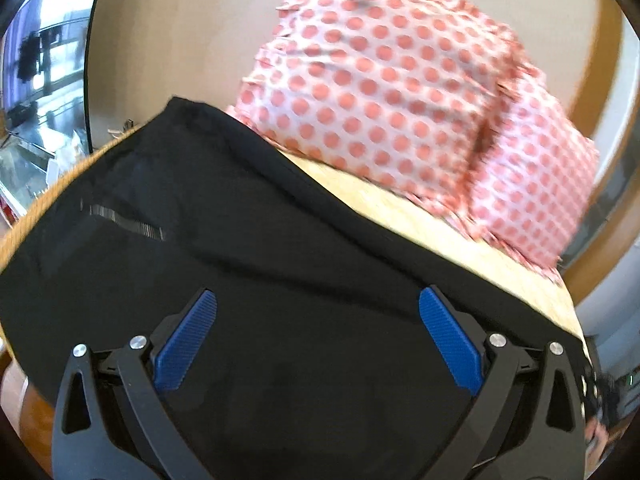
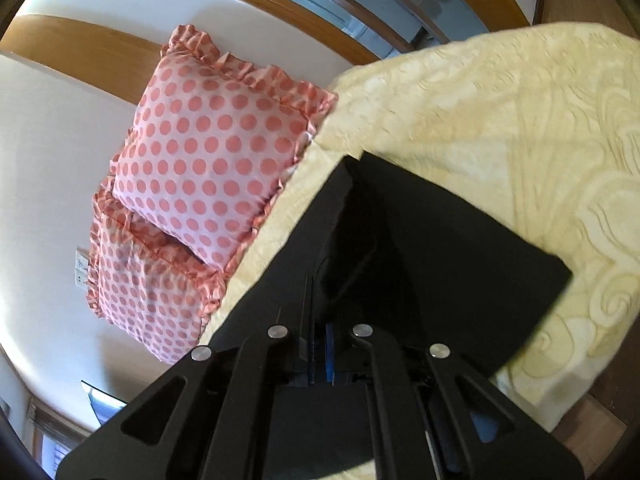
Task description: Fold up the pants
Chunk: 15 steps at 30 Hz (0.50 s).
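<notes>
Right gripper (image 2: 320, 354) was clamped tight on a lifted layer of the black fabric pants (image 2: 440, 256), the blue pads together with cloth pinched between them. Left gripper (image 1: 318, 340), by contrast, hovered over the same pants with its blue-padded fingers (image 1: 448, 340) wide apart and nothing between them. The pants lay on the cream embossed bedspread (image 2: 500, 120), near two pink polka-dot frilled pillows (image 2: 208, 148) at the head of the bed. One risk, as I judged it: with only one corner held, the raised layer could sag or twist and fold crooked; thin cloth might also slip from the pinch. In the left wrist view the pants' long axis ran diagonally, upper left to lower right, roughly parallel to the pillows' front edge.
</notes>
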Motion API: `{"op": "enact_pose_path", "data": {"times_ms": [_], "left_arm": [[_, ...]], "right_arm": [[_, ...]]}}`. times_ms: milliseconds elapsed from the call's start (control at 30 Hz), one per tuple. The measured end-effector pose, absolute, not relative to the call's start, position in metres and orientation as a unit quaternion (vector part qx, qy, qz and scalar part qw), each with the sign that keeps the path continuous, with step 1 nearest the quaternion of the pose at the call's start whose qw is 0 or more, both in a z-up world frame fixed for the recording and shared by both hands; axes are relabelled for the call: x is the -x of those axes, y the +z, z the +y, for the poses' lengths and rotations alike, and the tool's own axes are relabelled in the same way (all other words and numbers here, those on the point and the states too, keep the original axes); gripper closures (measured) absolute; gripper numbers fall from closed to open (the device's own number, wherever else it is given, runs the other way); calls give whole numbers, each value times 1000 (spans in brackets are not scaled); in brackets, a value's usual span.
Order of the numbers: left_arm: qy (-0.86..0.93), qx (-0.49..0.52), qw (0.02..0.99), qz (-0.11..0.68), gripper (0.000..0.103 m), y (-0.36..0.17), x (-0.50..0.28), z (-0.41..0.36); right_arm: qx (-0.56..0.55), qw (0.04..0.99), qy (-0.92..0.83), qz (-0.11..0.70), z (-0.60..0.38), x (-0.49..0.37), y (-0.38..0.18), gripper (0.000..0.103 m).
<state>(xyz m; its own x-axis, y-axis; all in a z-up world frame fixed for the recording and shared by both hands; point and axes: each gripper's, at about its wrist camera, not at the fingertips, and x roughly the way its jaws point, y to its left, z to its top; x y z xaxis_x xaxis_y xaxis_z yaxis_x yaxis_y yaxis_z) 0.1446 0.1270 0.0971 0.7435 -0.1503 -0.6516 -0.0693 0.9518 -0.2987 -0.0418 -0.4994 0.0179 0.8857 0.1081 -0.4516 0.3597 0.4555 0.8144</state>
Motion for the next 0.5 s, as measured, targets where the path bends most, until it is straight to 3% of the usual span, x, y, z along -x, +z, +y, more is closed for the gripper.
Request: {"op": "enact_pose_path", "data": {"times_ms": [233,300,467,500], "left_arm": [[30,181,889,420,7,98,-276,156],[55,176,874,450,18,87,-316,160],[115,229,830,495,31,51,-383,182],[121,238,825,498,43,45,-390,187]], "right_arm": [[-508,826,-74,232,-499,40,19,100],[-503,829,-75,233,-498,39,21,100],[-495,832,-80,238,-498,37,23,100],[-492,834,-80,238,-498,37,23,100]]}}
